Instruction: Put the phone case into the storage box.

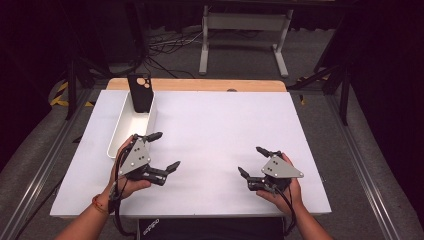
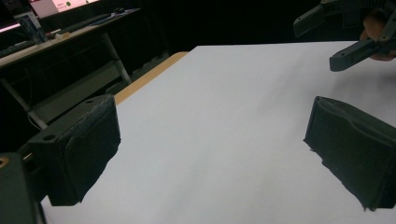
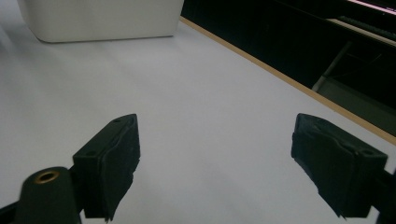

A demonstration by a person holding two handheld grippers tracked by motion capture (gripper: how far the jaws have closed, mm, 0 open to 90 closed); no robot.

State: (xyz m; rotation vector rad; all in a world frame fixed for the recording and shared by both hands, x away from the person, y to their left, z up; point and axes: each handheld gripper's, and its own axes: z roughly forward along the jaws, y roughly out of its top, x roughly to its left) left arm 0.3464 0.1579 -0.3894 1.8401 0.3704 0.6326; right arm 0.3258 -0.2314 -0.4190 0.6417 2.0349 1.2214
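Two grippers, both jaws wide apart, nothing held. Left gripper [image 1: 159, 150] just beside white bin [image 1: 116, 136]; right gripper [image 1: 253, 161] well apart from it. Black phone case [image 1: 140, 93] stands tilted at bin's far end, beyond left gripper. Judged light, thin, flexible, slightly slick; best pinched across upper edge. No readable writing on case.

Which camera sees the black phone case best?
The high view: the black phone case with round camera holes stands upright, leaning in the far end of the long white plastic bin. The right gripper view catches the bin's white wall, not the case.
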